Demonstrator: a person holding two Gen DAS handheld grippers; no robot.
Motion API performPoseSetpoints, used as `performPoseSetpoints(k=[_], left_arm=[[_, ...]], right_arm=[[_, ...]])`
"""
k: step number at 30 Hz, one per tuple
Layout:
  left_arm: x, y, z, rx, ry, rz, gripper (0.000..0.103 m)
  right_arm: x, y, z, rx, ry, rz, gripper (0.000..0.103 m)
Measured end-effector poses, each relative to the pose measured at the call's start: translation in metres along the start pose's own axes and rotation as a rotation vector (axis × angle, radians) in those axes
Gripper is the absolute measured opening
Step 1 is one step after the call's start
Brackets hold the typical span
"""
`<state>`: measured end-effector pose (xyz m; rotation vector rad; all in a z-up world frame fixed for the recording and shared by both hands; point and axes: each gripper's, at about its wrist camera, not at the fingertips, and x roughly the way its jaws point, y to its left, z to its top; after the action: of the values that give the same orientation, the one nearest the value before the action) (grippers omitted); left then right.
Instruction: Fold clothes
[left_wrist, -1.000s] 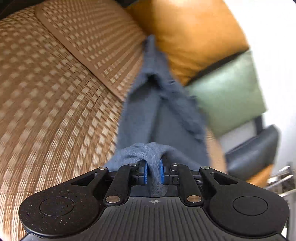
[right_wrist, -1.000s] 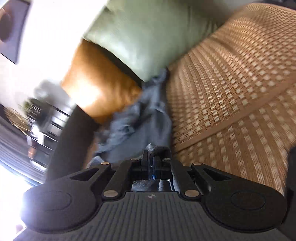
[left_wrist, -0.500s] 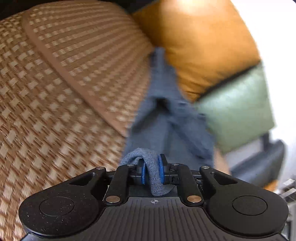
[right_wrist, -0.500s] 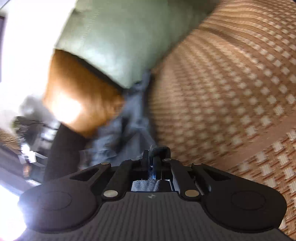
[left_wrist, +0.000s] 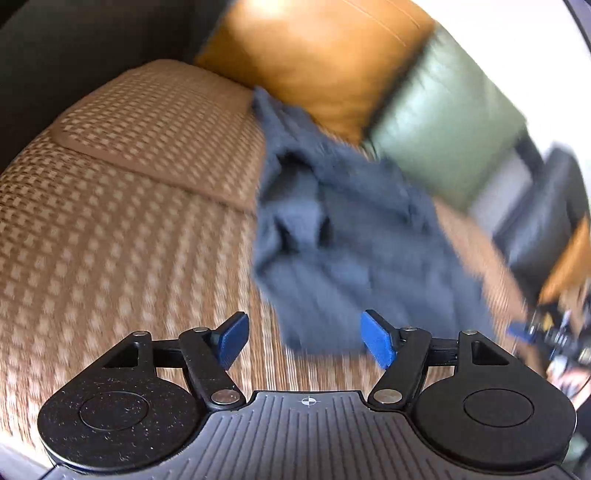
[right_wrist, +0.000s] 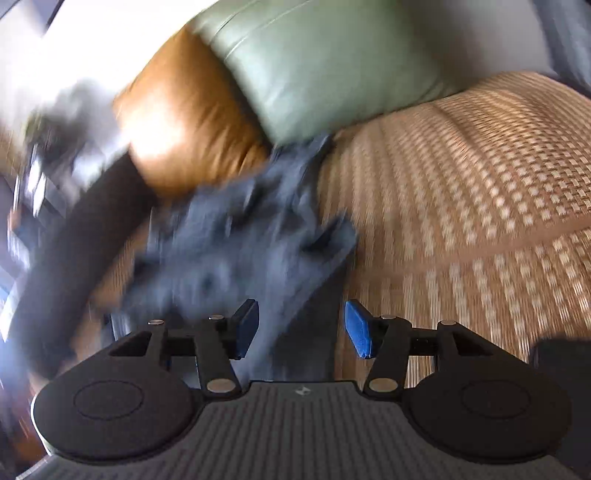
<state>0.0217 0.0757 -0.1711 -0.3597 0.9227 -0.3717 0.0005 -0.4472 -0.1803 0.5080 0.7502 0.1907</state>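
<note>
My left gripper (left_wrist: 306, 341) stood wide apart and held nothing. My right gripper (right_wrist: 301, 328) was apart too. The blue-grey garment (left_wrist: 347, 240) lay crumpled just ahead of both, on the woven sofa mat (left_wrist: 122, 206), against the orange cushion (left_wrist: 317, 62) and the green cushion (right_wrist: 332, 62).

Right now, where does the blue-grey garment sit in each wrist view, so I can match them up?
Left wrist: the garment lies crumpled at centre, slightly right, ahead of the open left gripper.
Right wrist: the garment is centre-left, blurred, reaching down between the open right gripper pads.
Shared landmark: the green cushion behind it.
</note>
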Motion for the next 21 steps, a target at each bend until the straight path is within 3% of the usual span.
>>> performPoseSetpoints(k=[4, 11, 13, 14, 15, 16, 18, 21], left_arm=[[0.016, -0.022, -0.023, 0.109, 0.022, 0.033, 0.08], [0.036, -0.038, -0.019, 0.17, -0.007, 0.078, 0.077], [0.039, -0.038, -0.016, 0.19, 0.01, 0.088, 0.046], [0.039, -0.037, -0.014, 0.2, 0.016, 0.092, 0.027], [0.033, -0.035, -0.012, 0.206, 0.015, 0.088, 0.023], [0.027, -0.033, -0.011, 0.212, 0.014, 0.084, 0.021], [0.018, -0.029, -0.008, 0.241, 0.017, 0.092, 0.019], [0.022, -0.017, -0.011, 0.282, 0.068, 0.126, 0.018]], right_arm=[[-0.001, 0.008, -0.02, -0.096, 0.028, -0.015, 0.061], [-0.002, 0.023, -0.055, -0.263, 0.077, -0.042, 0.061], [-0.001, 0.023, -0.052, -0.259, 0.084, -0.027, 0.06], [0.0, 0.023, -0.05, -0.256, 0.087, -0.018, 0.055], [0.001, 0.023, -0.048, -0.252, 0.091, -0.01, 0.023], [0.002, 0.023, -0.046, -0.249, 0.094, -0.002, 0.01], [-0.004, 0.022, -0.041, -0.238, 0.085, 0.021, 0.01], [-0.009, 0.009, -0.038, -0.237, 0.123, -0.027, 0.009]])
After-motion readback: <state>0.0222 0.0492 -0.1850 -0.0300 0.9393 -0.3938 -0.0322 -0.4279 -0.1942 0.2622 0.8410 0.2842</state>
